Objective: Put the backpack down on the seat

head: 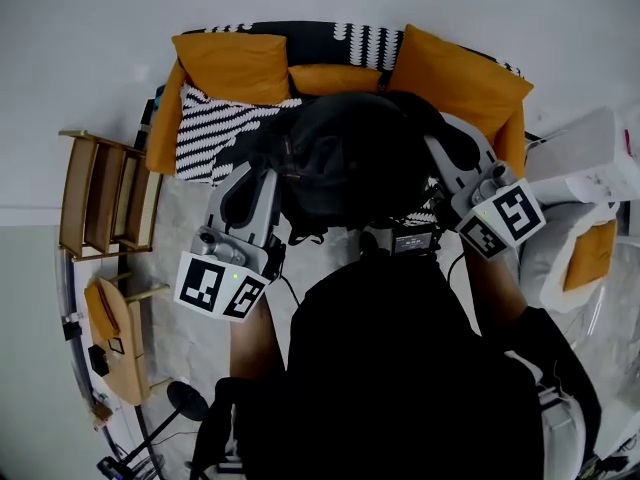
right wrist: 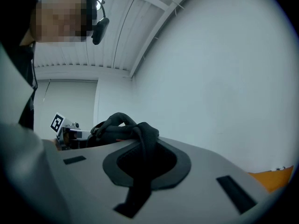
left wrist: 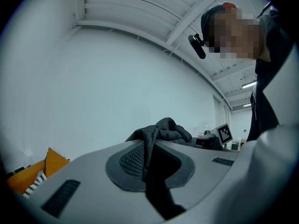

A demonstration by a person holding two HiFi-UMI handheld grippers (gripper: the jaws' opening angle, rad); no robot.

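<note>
A black backpack [head: 345, 163] hangs in the air over an orange sofa [head: 235, 63], whose seat [head: 215, 128] carries a black-and-white patterned throw. My left gripper [head: 262, 171] is shut on a black mesh strap [left wrist: 140, 157] at the pack's left side. My right gripper [head: 442, 146] is shut on another black strap [right wrist: 145, 148] at its right side. Bunched black fabric [left wrist: 163, 129] rises beyond the left jaws, and more of it [right wrist: 124, 125] beyond the right jaws. Both gripper views look up at a white wall and ceiling. The pack hides the middle of the seat.
Orange cushions [head: 460, 73] line the sofa's back. A wooden rack [head: 100, 193] and a wooden stool [head: 115, 338] stand to the left on the floor. White bags with an orange cushion [head: 585, 248] sit at the right. A stand with a round head [head: 185, 400] is at bottom left.
</note>
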